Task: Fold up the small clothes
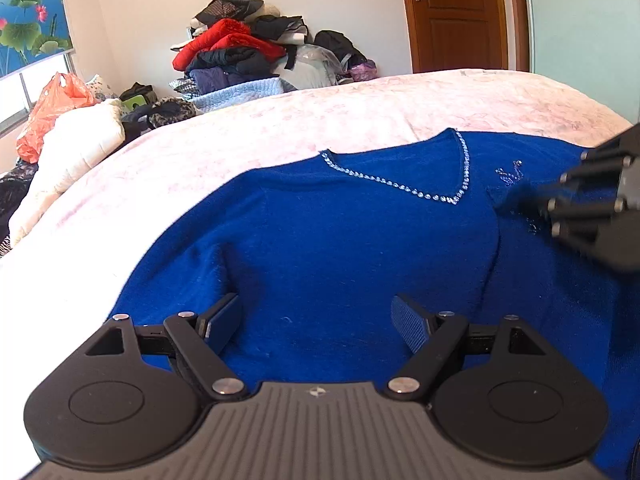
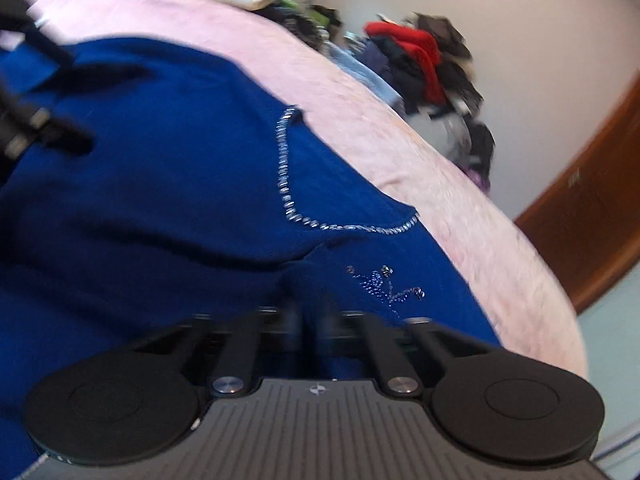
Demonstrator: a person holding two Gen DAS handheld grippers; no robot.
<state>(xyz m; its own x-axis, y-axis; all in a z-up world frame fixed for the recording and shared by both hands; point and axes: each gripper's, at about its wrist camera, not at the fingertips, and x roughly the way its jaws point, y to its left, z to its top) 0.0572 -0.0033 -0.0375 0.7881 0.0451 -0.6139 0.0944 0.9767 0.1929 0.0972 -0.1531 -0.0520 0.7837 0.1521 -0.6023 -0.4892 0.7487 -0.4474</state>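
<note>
**Jaws over a blue sweater on the bed**

Jaws first: my left gripper (image 1: 318, 322) stands spread wide, both pads hanging just above the blue sweater (image 1: 340, 248) with bare knit between them and nothing gripped. My right gripper (image 2: 310, 316) has its jaws pressed together; its view is blurred, and I cannot tell whether any cloth is caught between the tips, which sit low against the sweater near a small beaded motif (image 2: 386, 286).

From the left wrist view, my right gripper (image 1: 532, 216) reaches in from the right edge, over the chest of the garment.

The sweater lies spread front-up on the bed (image 1: 400, 108), which wears a pale pink cover. Its V-neckline trim (image 1: 440, 192) of small shiny stones points toward me.

Beyond the bed, a heap of clothes (image 1: 248, 56) is piled against the wall, an orange plastic bag (image 1: 52, 108) sits to the left, and a brown wooden door (image 1: 456, 12) stands to the right.
</note>
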